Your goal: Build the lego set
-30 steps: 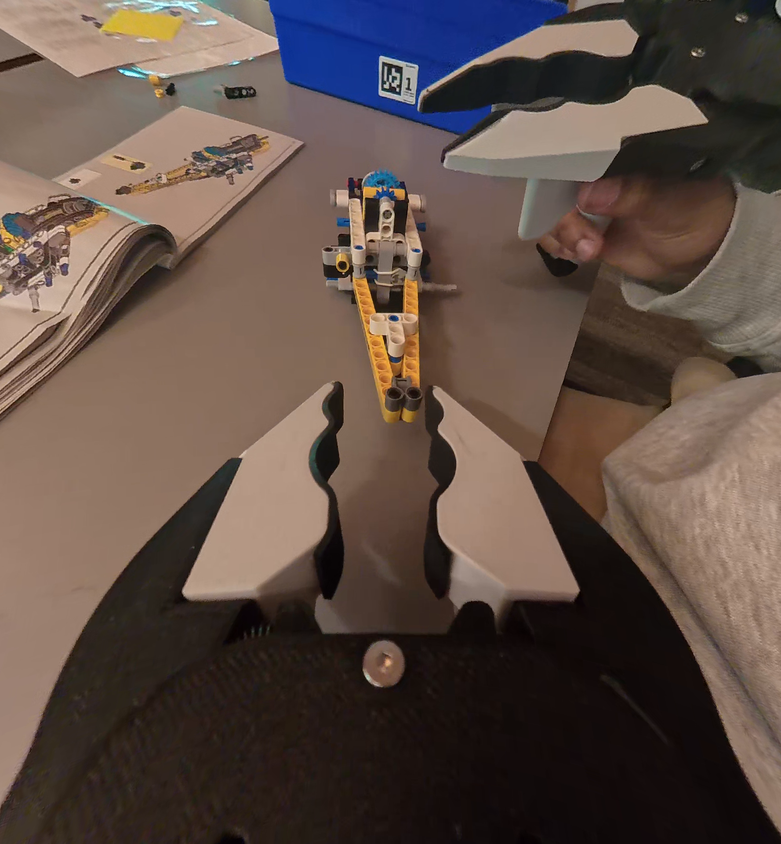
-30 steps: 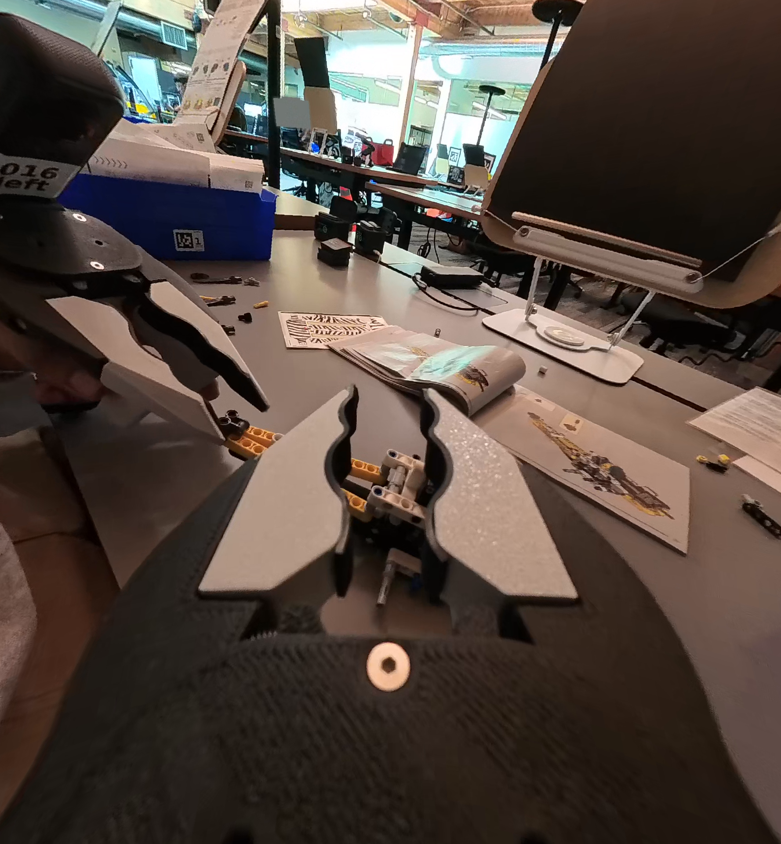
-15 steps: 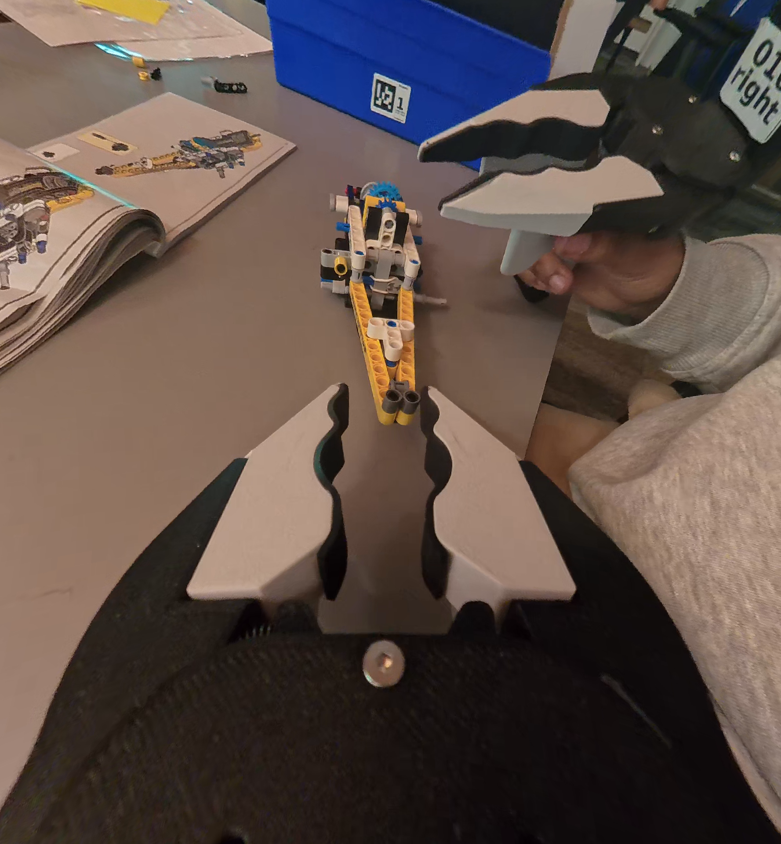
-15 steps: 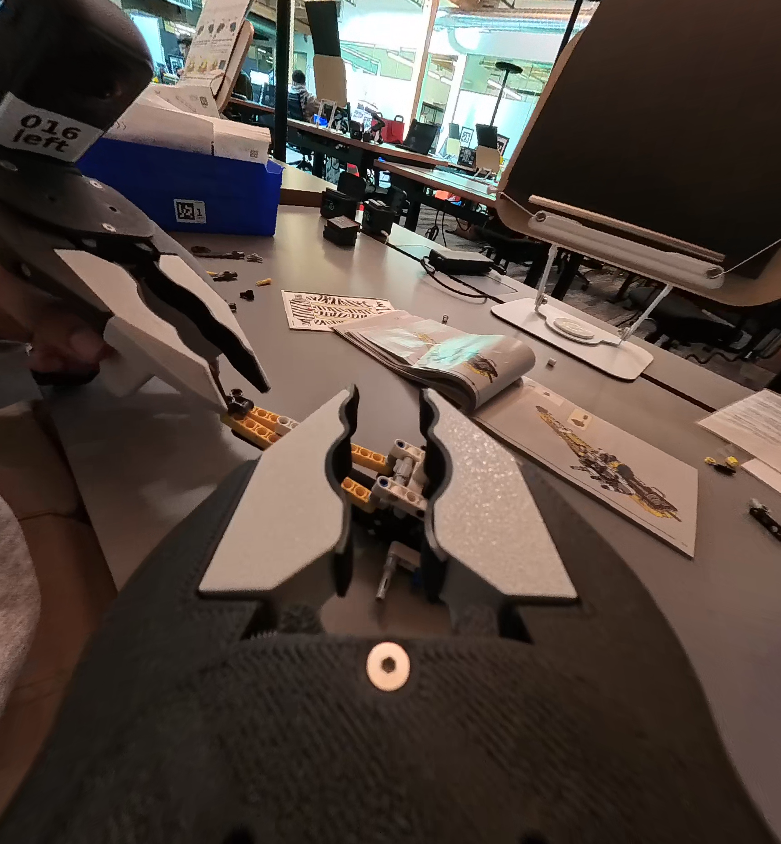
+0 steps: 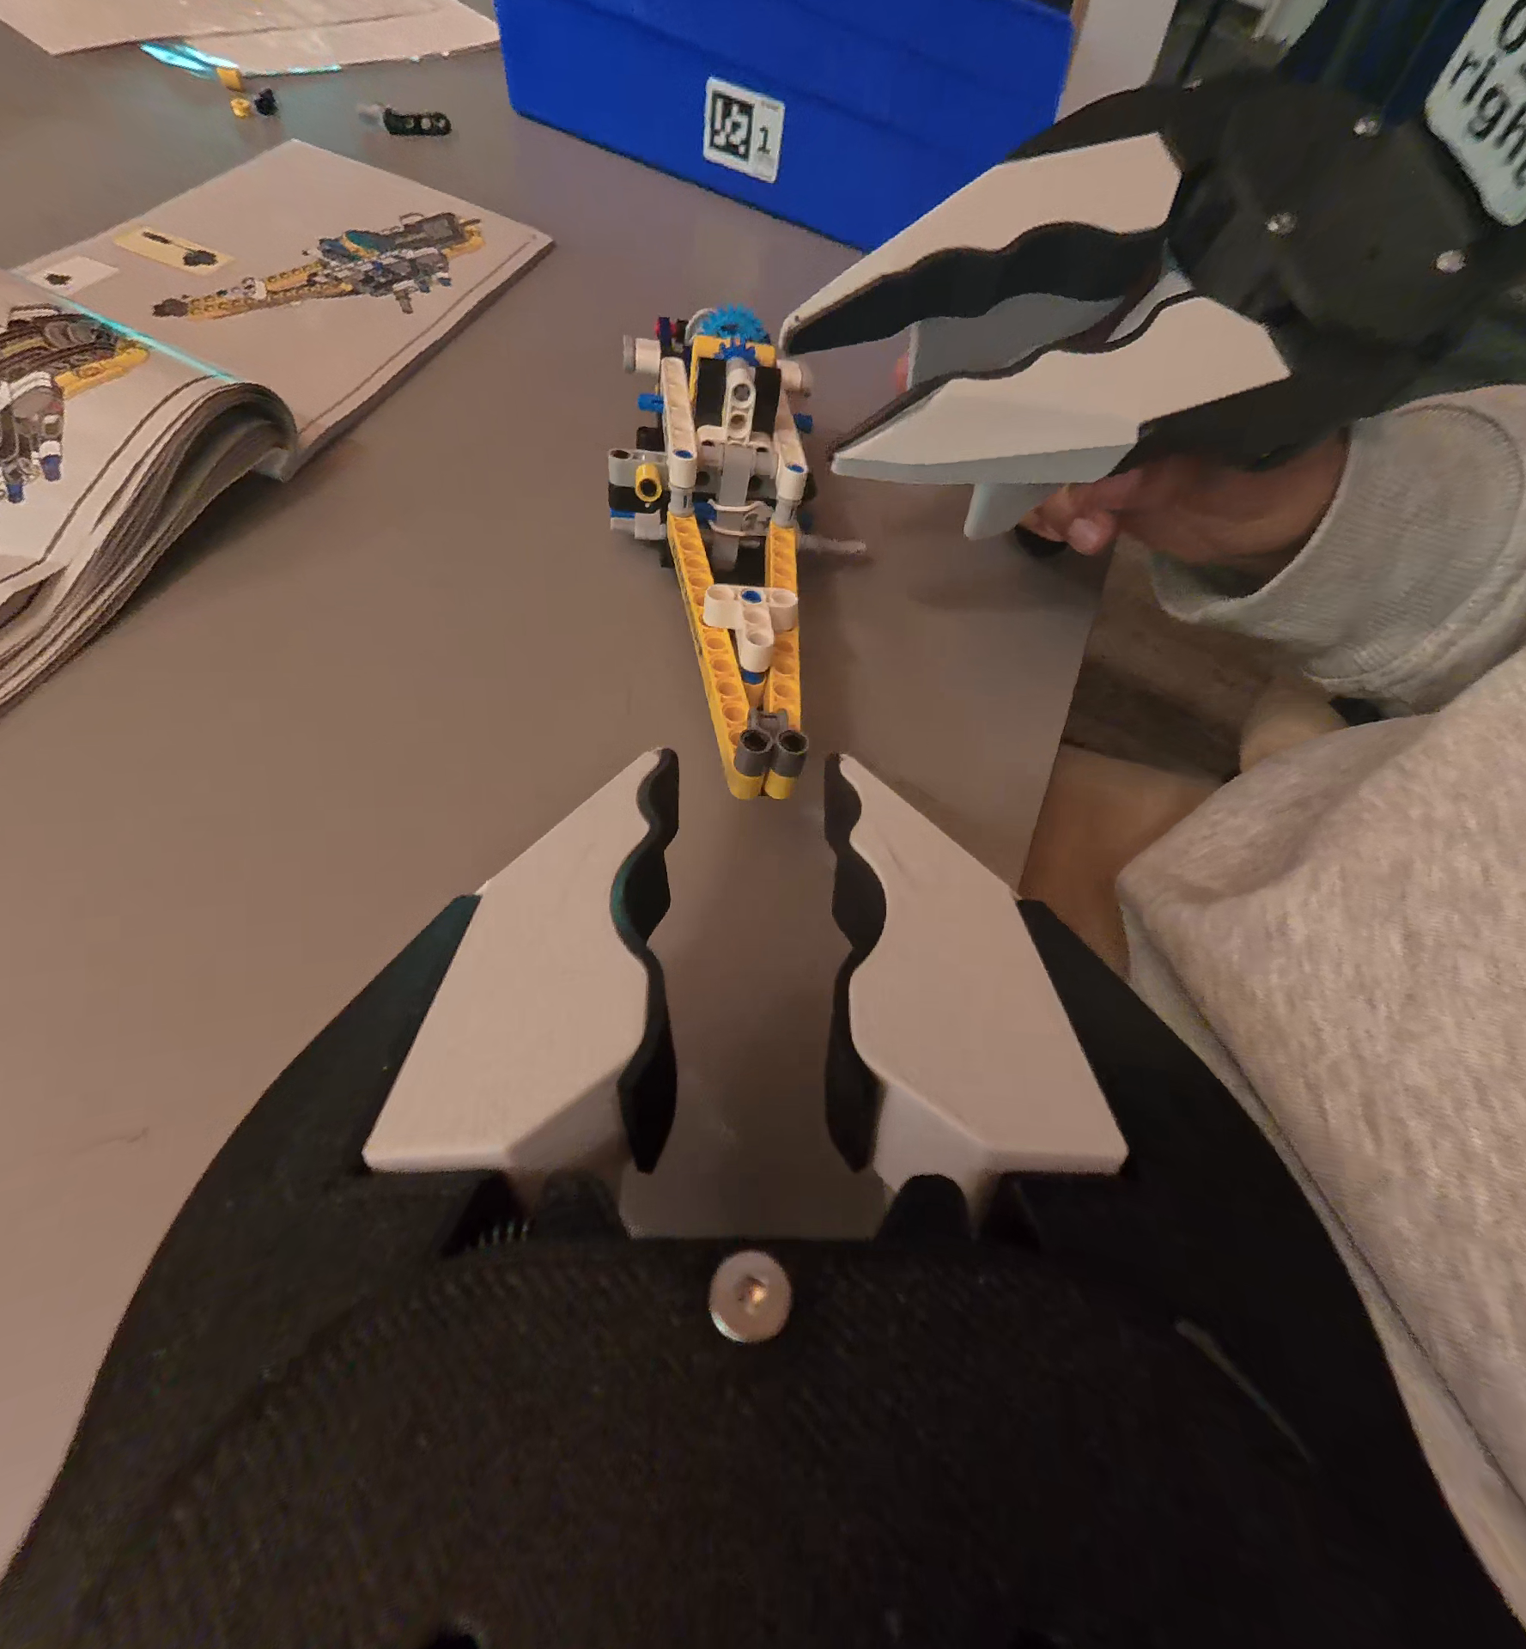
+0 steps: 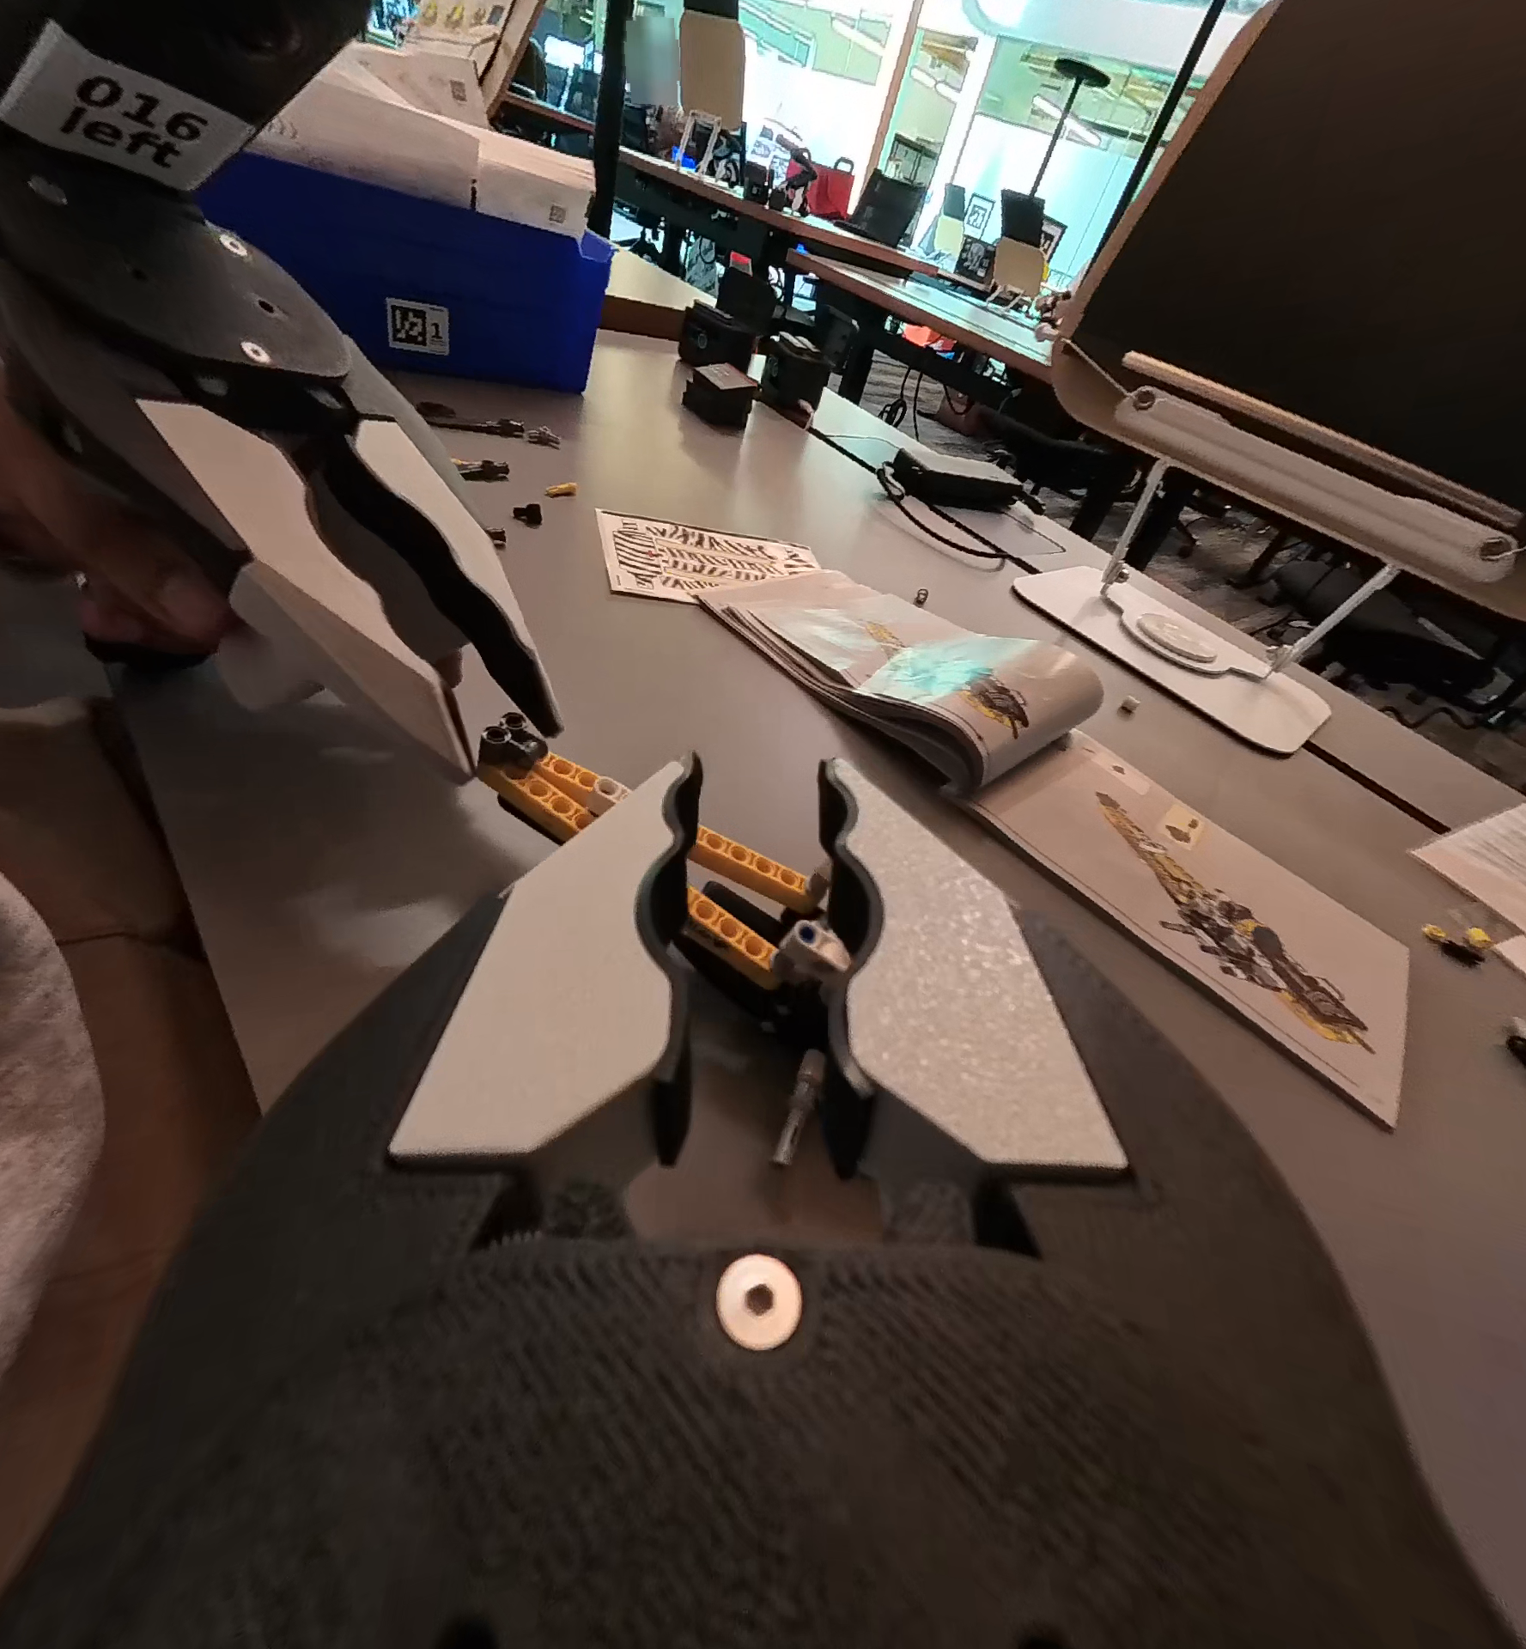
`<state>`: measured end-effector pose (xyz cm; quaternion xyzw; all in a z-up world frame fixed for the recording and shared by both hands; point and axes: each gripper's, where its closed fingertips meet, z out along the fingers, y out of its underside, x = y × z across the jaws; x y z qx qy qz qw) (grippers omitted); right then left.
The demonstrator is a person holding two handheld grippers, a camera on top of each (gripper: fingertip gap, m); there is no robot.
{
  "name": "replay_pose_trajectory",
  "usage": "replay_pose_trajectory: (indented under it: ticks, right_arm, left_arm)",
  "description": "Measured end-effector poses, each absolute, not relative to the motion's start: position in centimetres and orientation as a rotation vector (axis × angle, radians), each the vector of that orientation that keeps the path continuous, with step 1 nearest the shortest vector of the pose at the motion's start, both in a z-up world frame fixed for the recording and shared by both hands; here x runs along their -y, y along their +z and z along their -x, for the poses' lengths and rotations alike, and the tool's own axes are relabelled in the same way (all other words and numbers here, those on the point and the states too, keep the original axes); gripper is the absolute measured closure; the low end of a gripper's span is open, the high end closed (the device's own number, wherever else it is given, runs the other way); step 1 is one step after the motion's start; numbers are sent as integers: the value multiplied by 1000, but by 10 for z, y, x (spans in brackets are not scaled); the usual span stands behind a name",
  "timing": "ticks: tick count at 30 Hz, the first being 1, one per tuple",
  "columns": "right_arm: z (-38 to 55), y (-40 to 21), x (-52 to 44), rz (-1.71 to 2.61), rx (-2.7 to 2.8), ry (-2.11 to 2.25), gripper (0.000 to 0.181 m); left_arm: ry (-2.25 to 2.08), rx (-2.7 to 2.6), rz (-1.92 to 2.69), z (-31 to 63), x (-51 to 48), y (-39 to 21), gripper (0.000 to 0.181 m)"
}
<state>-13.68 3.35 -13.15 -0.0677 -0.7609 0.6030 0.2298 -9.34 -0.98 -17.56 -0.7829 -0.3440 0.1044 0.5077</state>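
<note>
The half-built lego model [image 5: 741, 500] lies on the grey table, a blue gear at its wide far end and two yellow beams tapering toward me to a grey connector tip [image 5: 772, 749]. My left gripper [image 5: 750, 772] is open and empty, its fingertips flanking just short of that tip. My right gripper [image 5: 812, 401] is open and hovers at the right side of the model's wide end. In the right wrist view the right gripper [image 6: 759, 776] is open with the model's yellow beams [image 6: 741, 857] showing between its fingers. The left gripper [image 6: 509, 745] points down at the dark tip.
An open instruction booklet [image 5: 206, 357] lies left of the model. A blue bin [image 5: 786, 89] stands behind it. Loose small pieces [image 5: 402, 120] lie at the far left. A sticker sheet [image 6: 705, 553] and a white stand base [image 6: 1187, 651] lie beyond. The table edge [image 5: 1053, 714] runs close on the right. The left gripper's tips are roughly 8 centimetres from the right gripper's.
The right gripper has come down and closer to the model's wide end. The left gripper has edged closer to the narrow tip. The model has not moved.
</note>
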Motion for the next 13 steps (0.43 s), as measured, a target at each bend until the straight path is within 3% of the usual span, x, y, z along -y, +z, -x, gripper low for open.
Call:
replay_pose_trajectory:
  ticks: [13]
  right_arm:
    - [125, -139, -24, 98, 2146, 1621, 161]
  left_arm:
    - [300, 816, 1939, 93, 8, -180, 155]
